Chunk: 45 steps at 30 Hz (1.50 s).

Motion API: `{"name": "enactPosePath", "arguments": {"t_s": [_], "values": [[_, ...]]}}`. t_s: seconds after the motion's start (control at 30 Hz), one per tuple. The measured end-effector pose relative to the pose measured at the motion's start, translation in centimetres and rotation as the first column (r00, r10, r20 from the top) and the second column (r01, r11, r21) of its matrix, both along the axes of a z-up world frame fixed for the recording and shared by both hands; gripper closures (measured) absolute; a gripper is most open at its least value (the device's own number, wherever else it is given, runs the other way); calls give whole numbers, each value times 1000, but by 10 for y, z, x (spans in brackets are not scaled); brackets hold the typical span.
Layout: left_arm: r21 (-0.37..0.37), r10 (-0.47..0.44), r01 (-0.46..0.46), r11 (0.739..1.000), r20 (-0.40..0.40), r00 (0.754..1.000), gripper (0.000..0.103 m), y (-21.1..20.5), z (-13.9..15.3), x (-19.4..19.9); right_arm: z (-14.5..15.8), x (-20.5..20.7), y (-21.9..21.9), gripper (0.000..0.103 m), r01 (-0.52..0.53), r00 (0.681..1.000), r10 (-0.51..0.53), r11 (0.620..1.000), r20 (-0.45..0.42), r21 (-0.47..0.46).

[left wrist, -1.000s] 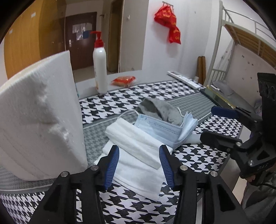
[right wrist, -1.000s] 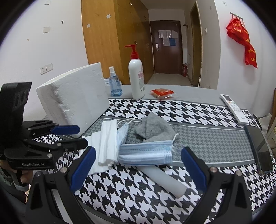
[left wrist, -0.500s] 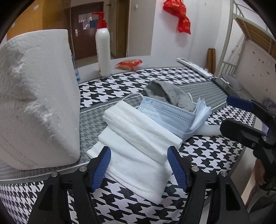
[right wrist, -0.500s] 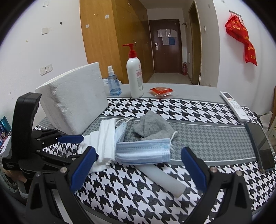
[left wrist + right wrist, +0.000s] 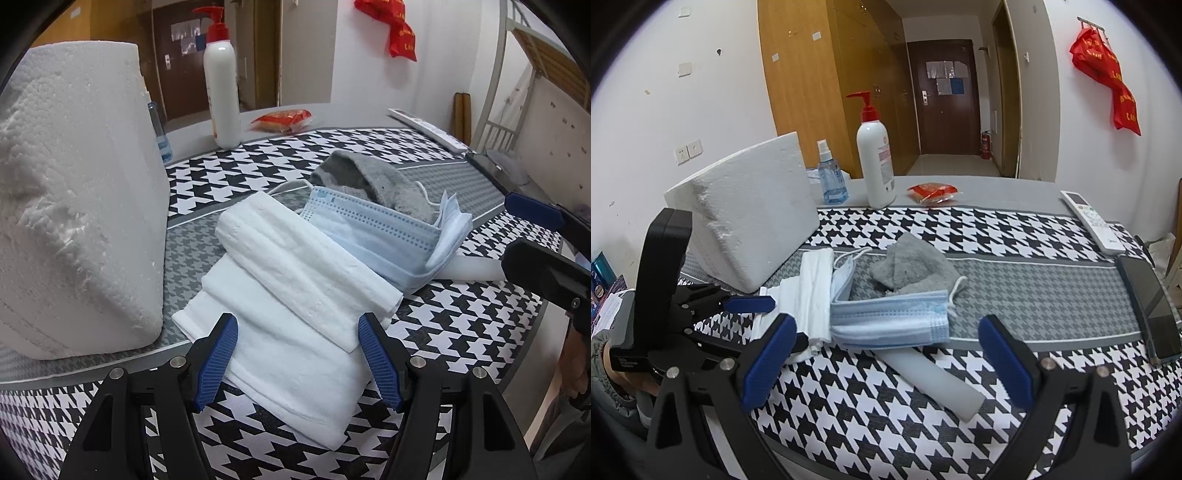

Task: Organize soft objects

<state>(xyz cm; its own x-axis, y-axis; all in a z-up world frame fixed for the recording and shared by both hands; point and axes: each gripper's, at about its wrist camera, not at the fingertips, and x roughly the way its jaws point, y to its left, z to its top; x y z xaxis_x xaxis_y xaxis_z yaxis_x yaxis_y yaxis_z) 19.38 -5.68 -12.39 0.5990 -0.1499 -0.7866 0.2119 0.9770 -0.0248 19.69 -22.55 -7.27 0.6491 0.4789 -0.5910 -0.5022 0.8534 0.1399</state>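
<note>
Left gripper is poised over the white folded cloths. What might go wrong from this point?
1. The left gripper is open, its jaws just widened, straddling the white towel. A second folded white cloth lies on top, so a pinch may lift both or drag one askew.
2. The blue face masks overlap that cloth's far end and could be pulled along.
3. The foam block stands close beside the left finger; a sideways move may knock it.
</note>
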Motion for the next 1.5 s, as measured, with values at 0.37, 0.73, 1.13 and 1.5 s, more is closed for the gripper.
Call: {"name": "enactPosePath", "arguments": {"t_s": [0.37,0.73,1.13,1.5], "values": [[14,26,-26,1000,17,1000,75,8,1,0,-5,5,9,2,-22,1000,22,1000,-16,-5],[-22,13,-12,1000,74,997,92,17,11,-16,-6,11,29,2,-46,999,46,999,-25,-26],[-38,-3,9,999,143,990,92,25,23,-36,-11,17,43,3,-53,998,51,997,-41,-57],[-54,-14,22,998,151,988,92,30,23,-43,-17,27,51,16,-57,996,52,996,-75,-74]]}}
